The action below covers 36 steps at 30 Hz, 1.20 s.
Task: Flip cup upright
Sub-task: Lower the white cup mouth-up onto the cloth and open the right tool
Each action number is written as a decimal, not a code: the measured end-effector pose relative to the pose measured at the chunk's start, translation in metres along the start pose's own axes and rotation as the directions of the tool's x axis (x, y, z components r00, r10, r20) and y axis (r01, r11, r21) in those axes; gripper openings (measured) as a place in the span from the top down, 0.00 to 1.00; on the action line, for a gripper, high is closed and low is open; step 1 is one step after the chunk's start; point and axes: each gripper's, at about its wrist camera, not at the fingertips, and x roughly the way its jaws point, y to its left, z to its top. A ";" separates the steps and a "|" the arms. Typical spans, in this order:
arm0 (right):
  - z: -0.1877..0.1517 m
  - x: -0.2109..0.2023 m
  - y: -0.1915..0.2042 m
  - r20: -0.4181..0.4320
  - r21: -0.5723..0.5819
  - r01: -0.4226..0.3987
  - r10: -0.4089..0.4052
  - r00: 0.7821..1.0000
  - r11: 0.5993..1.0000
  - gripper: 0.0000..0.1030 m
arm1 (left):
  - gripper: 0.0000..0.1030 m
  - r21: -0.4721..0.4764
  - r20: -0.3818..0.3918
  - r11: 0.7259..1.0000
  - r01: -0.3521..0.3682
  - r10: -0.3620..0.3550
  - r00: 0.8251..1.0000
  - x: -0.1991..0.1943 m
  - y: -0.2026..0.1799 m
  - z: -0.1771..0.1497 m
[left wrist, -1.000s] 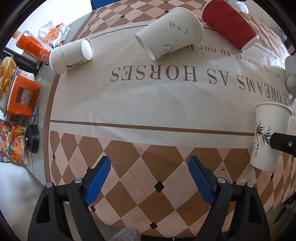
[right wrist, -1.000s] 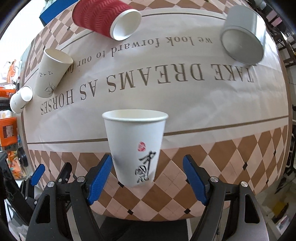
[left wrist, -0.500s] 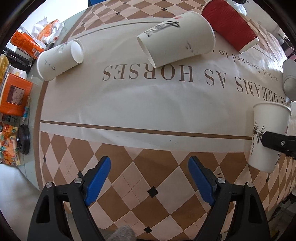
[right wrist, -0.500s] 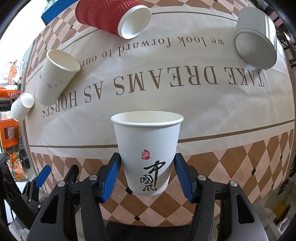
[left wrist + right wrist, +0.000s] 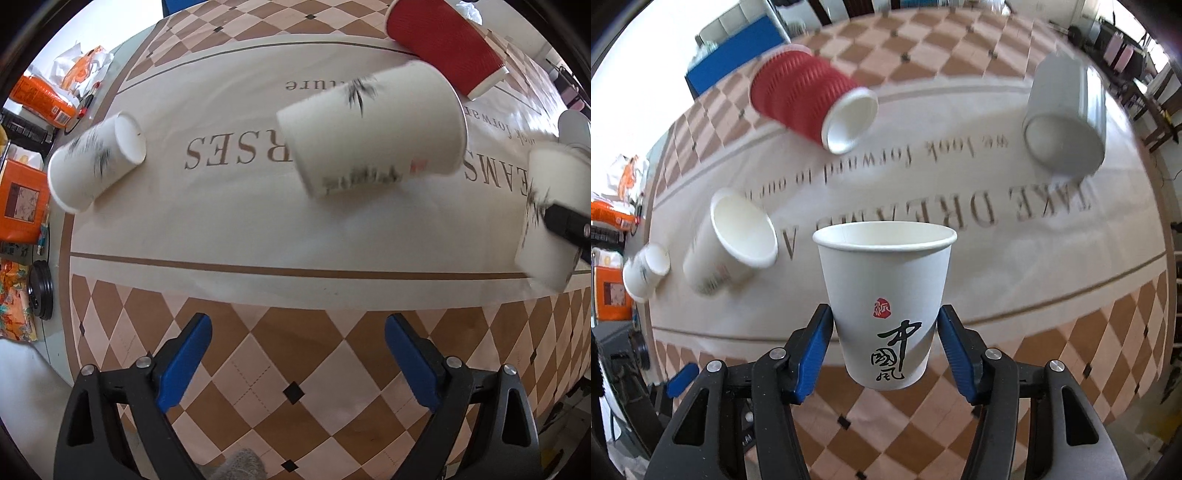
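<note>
A white paper cup with black calligraphy and a red seal is seen upright in the right wrist view, its long axis vertical, its open mouth upward and its narrower base downward. It is clamped between the blue pads of the right gripper, which are pressed against its lower wall on either side; whether the base touches the tablecloth cannot be told. In the left wrist view the same cup appears blurred at the far right edge, with a black part of the right gripper across it. The left gripper is held with its jaws wide apart and nothing between them, over the brown-and-cream diamond border of the cloth. Beyond it a larger white paper cup is found on its side, base toward the left gripper and mouth away to the right, over the printed lettering. To the left a smaller white paper cup lies on its side near the cloth's edge, well apart from the others. Farther back a red ribbed cup lies tipped with its white mouth toward the right gripper, and a grey cup lies on its side at the far right. Orange packages and a black lid are seen off the cloth at the left.
</note>
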 end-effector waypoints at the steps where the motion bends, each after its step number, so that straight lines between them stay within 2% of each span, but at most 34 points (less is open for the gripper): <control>1: 0.001 -0.002 0.000 0.027 -0.003 0.004 -0.004 1.000 1.000 0.41 | 0.07 -0.003 0.005 1.000 -0.004 0.004 1.000 0.001 -0.002 0.001; 6: 0.006 -0.005 0.000 0.161 -0.010 0.025 -0.023 0.987 1.000 0.41 | 0.07 -0.010 -0.001 1.000 -0.006 0.006 1.000 0.007 -0.009 0.010; 10: -0.001 -0.004 -0.001 0.280 -0.033 0.039 -0.028 0.960 0.999 0.41 | 0.07 -0.011 -0.005 1.000 -0.008 0.008 1.000 0.014 -0.014 0.015; 16: -0.026 -0.003 -0.002 0.371 -0.063 0.044 -0.017 0.929 0.997 0.41 | 0.07 -0.006 -0.014 1.000 -0.016 0.015 1.000 0.025 -0.019 0.020; 25: -0.048 -0.004 -0.003 0.385 -0.103 0.058 -0.013 0.923 0.993 0.40 | 0.07 0.001 -0.010 1.000 -0.015 0.015 1.000 0.032 -0.018 0.012; 28: -0.052 -0.005 -0.005 0.376 -0.103 0.059 -0.016 0.926 0.993 0.39 | 0.07 0.001 -0.009 1.000 -0.013 0.013 1.000 0.031 -0.026 0.005; 34: -0.055 0.002 -0.009 0.328 -0.090 0.075 -0.042 0.944 0.993 0.39 | 0.07 0.006 -0.007 1.000 -0.011 0.011 1.000 0.027 -0.023 0.016; 36: -0.057 0.002 -0.009 0.321 -0.094 0.076 -0.042 0.946 0.993 0.34 | 0.07 0.006 -0.008 1.000 -0.011 0.011 1.000 0.025 -0.019 0.017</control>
